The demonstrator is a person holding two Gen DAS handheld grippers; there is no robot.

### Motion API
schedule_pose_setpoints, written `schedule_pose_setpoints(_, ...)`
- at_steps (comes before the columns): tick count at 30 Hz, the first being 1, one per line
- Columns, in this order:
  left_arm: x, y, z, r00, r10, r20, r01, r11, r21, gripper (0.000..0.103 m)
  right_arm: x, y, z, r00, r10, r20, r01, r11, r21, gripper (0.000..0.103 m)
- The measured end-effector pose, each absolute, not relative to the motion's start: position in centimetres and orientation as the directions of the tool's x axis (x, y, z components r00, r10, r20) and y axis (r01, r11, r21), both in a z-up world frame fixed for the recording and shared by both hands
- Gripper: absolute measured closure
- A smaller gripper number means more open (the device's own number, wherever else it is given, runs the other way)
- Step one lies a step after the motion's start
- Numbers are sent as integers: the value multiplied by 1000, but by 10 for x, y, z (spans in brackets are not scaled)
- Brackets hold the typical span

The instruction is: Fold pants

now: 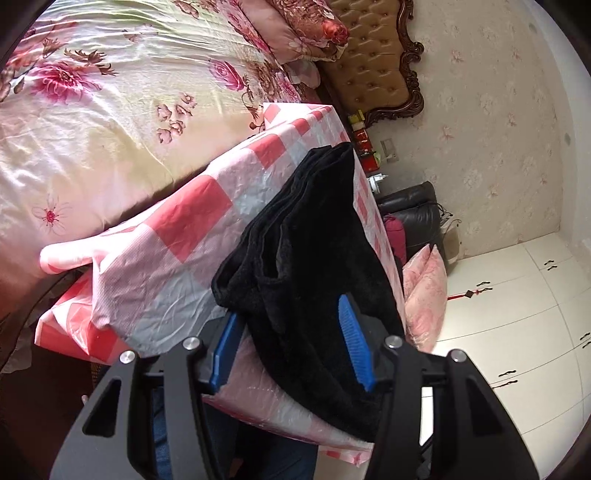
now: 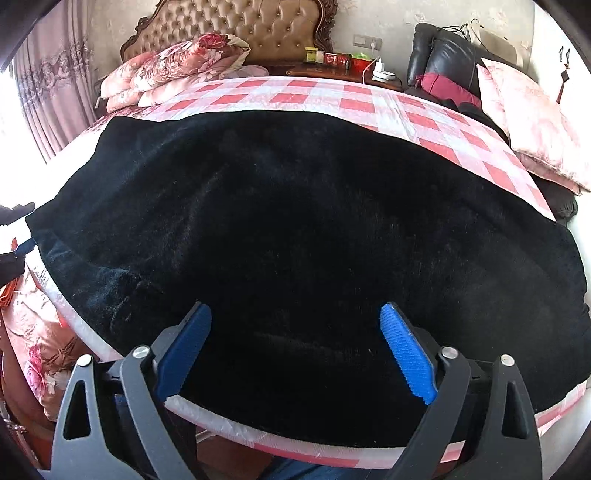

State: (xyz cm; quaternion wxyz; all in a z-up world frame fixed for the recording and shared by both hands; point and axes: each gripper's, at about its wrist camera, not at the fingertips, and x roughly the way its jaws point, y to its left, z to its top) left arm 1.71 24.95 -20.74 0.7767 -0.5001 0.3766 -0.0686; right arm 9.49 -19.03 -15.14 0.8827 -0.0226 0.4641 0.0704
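The pants point(image 2: 295, 236) lie folded on a table covered with a pink-and-white checked cloth point(image 2: 369, 99), which stands beside a bed point(image 1: 110, 110) with a floral cover. In the right wrist view they fill most of the picture as one broad black slab whose long axis runs from left to right across the table, parallel to the near edge. Their far edge is a clean straight line across the checks; the near edge sits just inside the table's rim. In the left wrist view the same bundle point(image 1: 314, 240) is seen end-on, its length running away from the camera toward the far corner of the table, and stacked layers show as ridges along its left side.

The fabric is black and plush, with a short velvety nap that catches faint light. The surface is mostly smooth in the right wrist view; at the end nearest the left gripper it is rumpled into loose folds.

The left gripper point(image 1: 291, 339) has its blue pads point(image 1: 354, 343) standing at a middling gap on either side of the rumpled end of the pants. Cloth lies between the jaws, but whether the pads press on it cannot be told.

The right gripper point(image 2: 295, 347) is tilted down over the near edge of the pants with its jaws spread wide. Its blue pads point(image 2: 406, 350) hang above the black cloth and grip nothing.

Behind the table are a tufted headboard point(image 2: 240, 26), pillows and a dark armchair point(image 2: 443, 55).
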Motion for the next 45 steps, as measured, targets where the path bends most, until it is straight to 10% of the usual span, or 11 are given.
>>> schedule_pose_setpoints(14,20,249,-202,687,-459,-564,-292,536,-792,48,164,-173,-121,538,146,-830,-118,988,98,11)
schedule_pose_setpoints(18,23,243,-204,679,-402,-615,-323,589,-741,81,174,-133,-115,521,187,-833,-214,973,85,11)
schedule_pose_setpoints(24,20,237,-196,693,-340,-636,-326,639,-697,88,187,-73,-109,440,291,-850,-330,932,149,11)
schedule_pose_setpoints(45,22,108,-107,767,128,-629,-215,975,-64,93,311,102,-96,-83,477,-875,-393,791,469,10)
